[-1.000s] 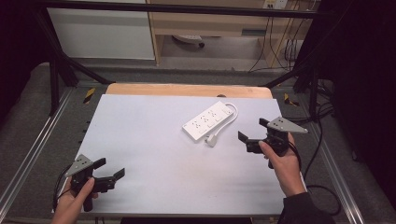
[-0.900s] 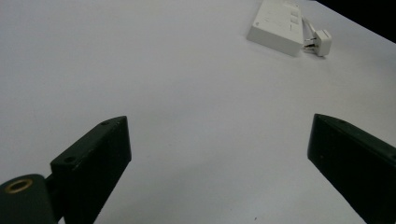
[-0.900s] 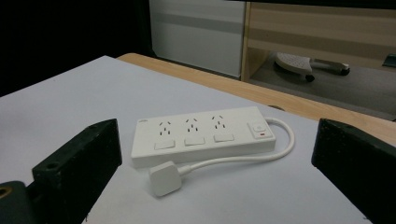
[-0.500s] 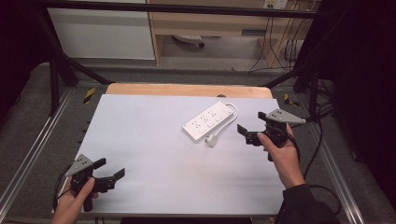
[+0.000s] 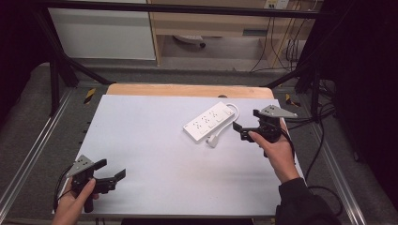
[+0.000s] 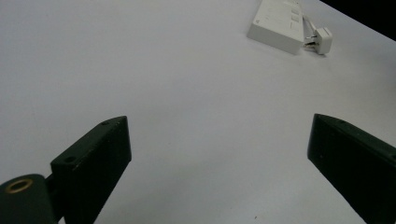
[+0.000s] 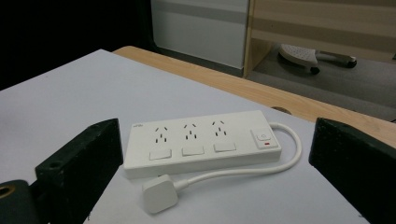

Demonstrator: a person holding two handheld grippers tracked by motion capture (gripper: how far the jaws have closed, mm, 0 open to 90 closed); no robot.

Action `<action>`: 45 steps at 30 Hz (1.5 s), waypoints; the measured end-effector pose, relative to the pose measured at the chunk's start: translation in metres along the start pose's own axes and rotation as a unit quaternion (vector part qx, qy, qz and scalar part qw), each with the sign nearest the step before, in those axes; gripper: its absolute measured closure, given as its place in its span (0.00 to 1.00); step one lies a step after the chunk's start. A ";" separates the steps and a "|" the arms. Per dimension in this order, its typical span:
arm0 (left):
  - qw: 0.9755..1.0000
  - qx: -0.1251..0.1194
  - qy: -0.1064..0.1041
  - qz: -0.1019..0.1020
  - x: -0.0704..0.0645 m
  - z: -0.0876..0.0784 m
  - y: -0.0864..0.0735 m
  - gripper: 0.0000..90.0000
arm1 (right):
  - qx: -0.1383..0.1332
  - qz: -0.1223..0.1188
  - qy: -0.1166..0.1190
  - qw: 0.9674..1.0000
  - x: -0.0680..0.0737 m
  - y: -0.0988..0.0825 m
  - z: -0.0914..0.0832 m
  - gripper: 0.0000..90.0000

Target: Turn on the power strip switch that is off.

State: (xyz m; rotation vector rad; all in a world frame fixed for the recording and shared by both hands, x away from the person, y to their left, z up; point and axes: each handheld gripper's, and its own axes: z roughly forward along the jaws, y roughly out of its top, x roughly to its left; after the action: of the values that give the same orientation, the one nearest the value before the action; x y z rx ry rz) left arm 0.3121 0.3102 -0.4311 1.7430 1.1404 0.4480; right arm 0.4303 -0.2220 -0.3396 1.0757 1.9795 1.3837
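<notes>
Rigidity is expected of the light power strip (image 7: pixel 196 142), best clamped across its narrow width by the wide-open, empty right hand-held gripper (image 5: pixel 250 125).

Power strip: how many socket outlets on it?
3, in a row along the power strip top: one nearest the logo end, one in the middle, one next to the switch. None seem hidden.

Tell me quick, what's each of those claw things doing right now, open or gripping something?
Left gripper: open, holding nothing, jaws spread above the bare white table.
Right gripper: open, holding nothing, jaws spread and facing the power strip.
</notes>
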 end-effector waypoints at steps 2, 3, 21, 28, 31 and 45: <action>1.000 0.000 0.000 0.000 0.000 0.000 0.000 0.07 | 0.001 0.000 0.001 1.000 0.000 0.000 0.001 0.04; 1.000 0.001 0.000 0.000 0.000 0.000 0.000 0.07 | 0.001 0.000 0.000 1.000 0.000 0.001 0.003 0.04; 1.000 0.004 -0.003 -0.001 0.000 0.001 0.000 0.07 | 0.013 0.031 -0.022 0.999 -0.009 -0.002 0.042 0.11; 1.000 0.005 -0.003 -0.001 0.000 0.000 0.000 0.07 | 0.020 0.034 -0.033 0.999 -0.010 -0.003 0.056 0.17; 1.000 0.005 -0.003 0.000 0.000 0.000 0.000 0.07 | 0.020 0.040 -0.030 0.999 -0.011 -0.004 0.061 0.24; 1.000 0.006 -0.004 0.002 0.000 0.001 0.000 0.07 | 0.045 0.034 -0.014 0.998 -0.005 -0.009 0.081 0.42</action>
State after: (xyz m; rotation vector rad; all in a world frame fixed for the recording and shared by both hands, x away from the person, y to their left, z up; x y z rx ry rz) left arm 0.3122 0.3098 -0.4317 1.7564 1.1372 0.4373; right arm 0.4920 -0.1834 -0.3774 1.2057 2.0189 1.3181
